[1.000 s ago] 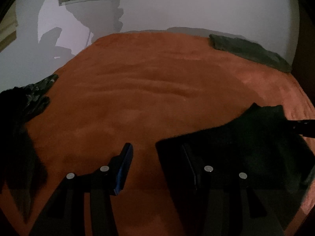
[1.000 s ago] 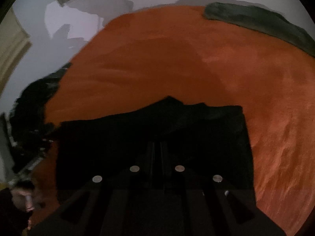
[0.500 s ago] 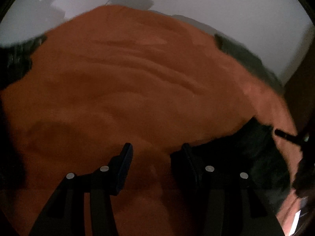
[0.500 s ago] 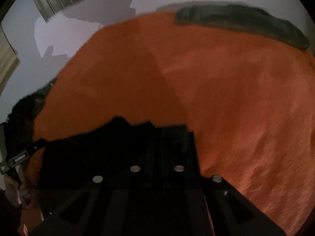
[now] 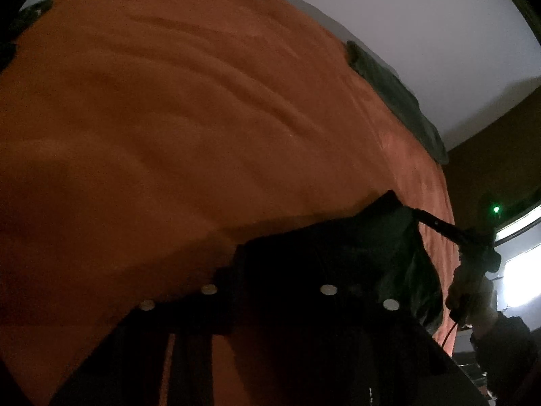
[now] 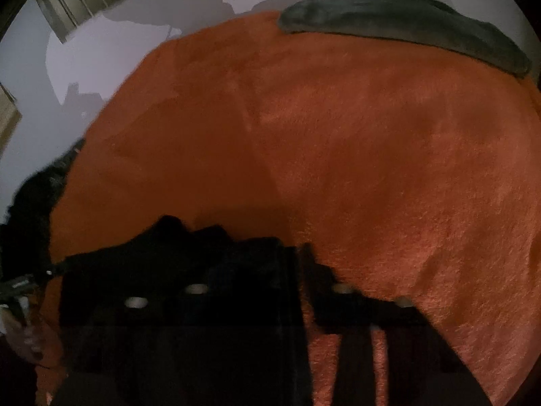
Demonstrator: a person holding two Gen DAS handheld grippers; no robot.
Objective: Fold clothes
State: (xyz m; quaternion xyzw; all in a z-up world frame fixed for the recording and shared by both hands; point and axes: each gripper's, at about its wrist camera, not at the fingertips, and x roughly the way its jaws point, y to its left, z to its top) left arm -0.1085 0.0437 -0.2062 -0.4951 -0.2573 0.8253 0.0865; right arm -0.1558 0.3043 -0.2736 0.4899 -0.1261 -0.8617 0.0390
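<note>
Figure. A dark garment (image 5: 355, 253) lies on a bed covered by an orange blanket (image 5: 203, 118), at the near edge, directly under and between both pairs of tongs. The cloth is soft, light and limp. It sags and creases wherever it is unsupported, and the plush blanket probably drags on it a little. Best hold, by judgement: pinch the edge or a corner through all layers, one corner per hand, so that the fold line stays straight.

Left tongs (image 5: 267, 270): the jaws have just been closing and now stand narrow, with the near-left edge of the garment between them. The scene is too dark to tell for certain whether the pads already press the cloth. These tongs point steeply down at the bed.

Right tongs (image 6: 301, 257): the jaws have just been closing to a narrow slot. The garment's right edge lies against the left jaw, while orange blanket shows in the slot lower down, so a firm grip cannot be confirmed. From the left view these tongs reach in from the right, touching the garment's far corner, held by a hand (image 5: 473, 291) in a dark sleeve.

A grey folded cloth (image 6: 405, 30) lies well beyond both tongs at the far edge of the bed.
</note>
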